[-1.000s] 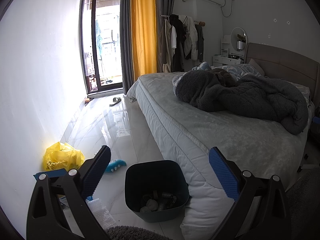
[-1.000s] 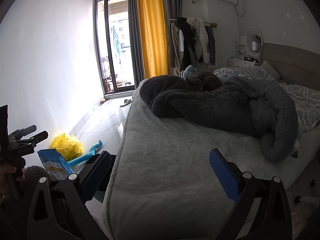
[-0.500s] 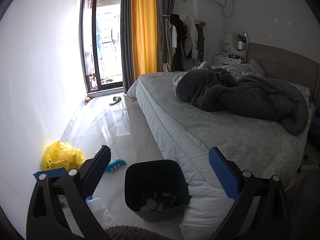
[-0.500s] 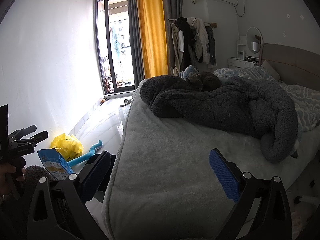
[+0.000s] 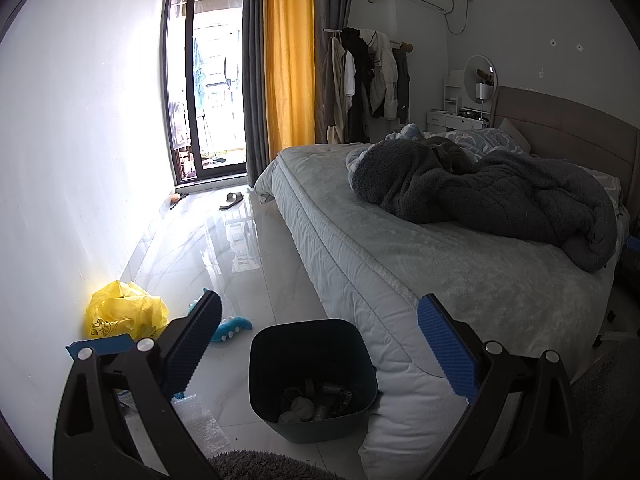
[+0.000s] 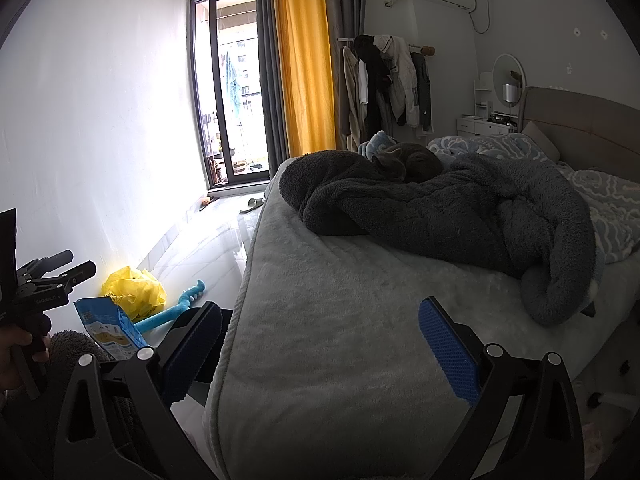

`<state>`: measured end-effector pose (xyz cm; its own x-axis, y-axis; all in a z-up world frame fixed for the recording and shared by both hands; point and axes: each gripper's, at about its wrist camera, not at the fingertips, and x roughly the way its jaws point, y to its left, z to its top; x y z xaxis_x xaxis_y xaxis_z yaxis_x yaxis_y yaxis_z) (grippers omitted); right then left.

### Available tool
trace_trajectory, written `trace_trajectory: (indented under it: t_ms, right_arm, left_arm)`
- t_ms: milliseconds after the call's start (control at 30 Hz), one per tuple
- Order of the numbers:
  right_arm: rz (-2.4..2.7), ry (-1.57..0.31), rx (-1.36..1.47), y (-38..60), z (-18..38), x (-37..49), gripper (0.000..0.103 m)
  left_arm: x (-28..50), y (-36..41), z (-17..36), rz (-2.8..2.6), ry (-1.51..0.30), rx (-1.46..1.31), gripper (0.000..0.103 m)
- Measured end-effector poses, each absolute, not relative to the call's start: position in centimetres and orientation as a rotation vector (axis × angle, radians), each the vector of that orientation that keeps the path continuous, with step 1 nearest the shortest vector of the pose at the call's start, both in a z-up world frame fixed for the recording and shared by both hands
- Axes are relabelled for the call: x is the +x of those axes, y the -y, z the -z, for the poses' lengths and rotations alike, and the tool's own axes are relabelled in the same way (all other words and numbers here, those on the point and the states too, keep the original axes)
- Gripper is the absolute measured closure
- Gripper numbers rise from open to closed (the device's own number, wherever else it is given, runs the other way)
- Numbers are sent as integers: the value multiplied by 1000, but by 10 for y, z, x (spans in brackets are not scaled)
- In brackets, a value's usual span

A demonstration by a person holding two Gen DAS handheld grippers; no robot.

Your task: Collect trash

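Observation:
A dark bin [image 5: 312, 344] with several bits of trash in its bottom stands on the floor against the bed's corner. My left gripper [image 5: 320, 348] is open and empty, held above and just before the bin. A crumpled yellow bag [image 5: 124, 312] lies by the wall and also shows in the right wrist view [image 6: 134, 290]. A blue snack packet [image 6: 108, 328] stands near it; only its top edge [image 5: 100, 345] shows in the left view. Clear bubble wrap [image 5: 198, 426] lies on the floor. My right gripper [image 6: 320, 354] is open and empty over the bed.
The bed [image 5: 420, 264] with a dark grey blanket [image 6: 460, 216] and a grey cat [image 6: 408, 160] fills the right. A blue plush toy [image 6: 176, 310] lies on the glossy floor. A grey rug [image 5: 256, 464] lies at the bottom. A slipper [image 5: 232, 200] lies near the balcony door.

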<state>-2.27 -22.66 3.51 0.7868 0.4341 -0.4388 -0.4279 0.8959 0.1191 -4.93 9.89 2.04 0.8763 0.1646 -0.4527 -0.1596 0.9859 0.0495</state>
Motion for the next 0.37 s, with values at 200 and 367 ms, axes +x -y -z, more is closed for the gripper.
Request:
trace_trajectory:
  t_ms: [200,367]
  right_arm:
    - [-465,-476,13,227,-35,-23,3]
    - [-465,-476,14,227,-35,-23,3]
  left_arm:
    - [-51,-98,-20,-172,-478,7,3]
    - [-52,-98,-19,-173,-479,5,3]
